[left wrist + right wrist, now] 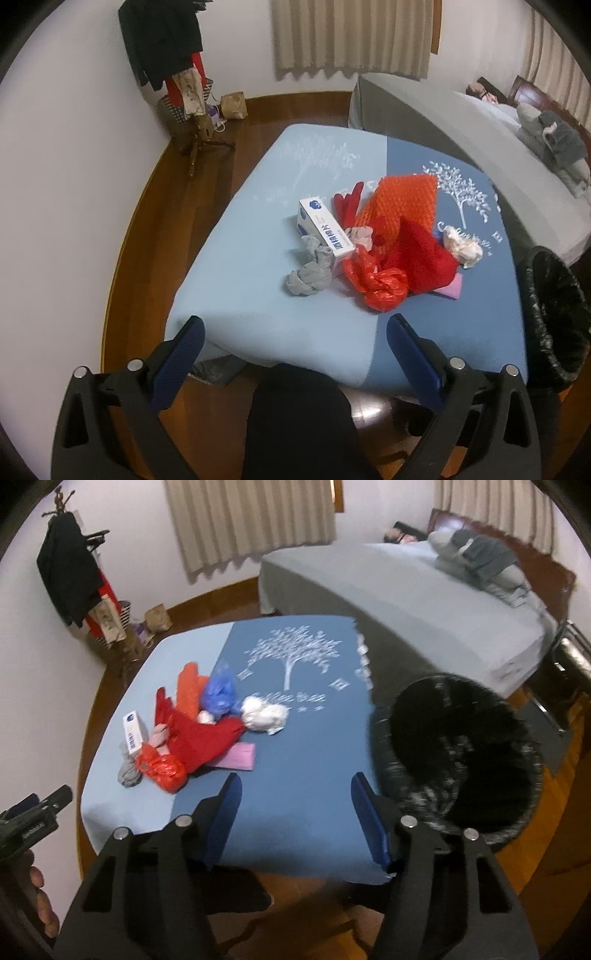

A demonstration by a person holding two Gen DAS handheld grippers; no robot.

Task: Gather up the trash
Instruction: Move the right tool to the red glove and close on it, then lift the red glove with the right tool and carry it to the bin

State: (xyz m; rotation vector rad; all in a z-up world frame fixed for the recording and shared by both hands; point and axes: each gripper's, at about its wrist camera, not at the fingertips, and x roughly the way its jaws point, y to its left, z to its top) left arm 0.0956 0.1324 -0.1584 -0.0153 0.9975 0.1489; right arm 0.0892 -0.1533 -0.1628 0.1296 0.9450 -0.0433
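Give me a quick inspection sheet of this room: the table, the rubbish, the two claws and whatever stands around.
Surface: table under a two-tone blue cloth with a white tree print.
Job's things: red plastic bag, white box, grey knotted cloth, white wad, blue bag, pink sheet, orange mesh, all heaped together; black-lined bin by the table's edge.
Clutter: nothing seen beyond the heap.
Grippers: left gripper and right gripper both open, empty, short of the heap.
Cables: nothing seen clearly.
Surroundings: bed, coat stand, curtains, wooden floor.
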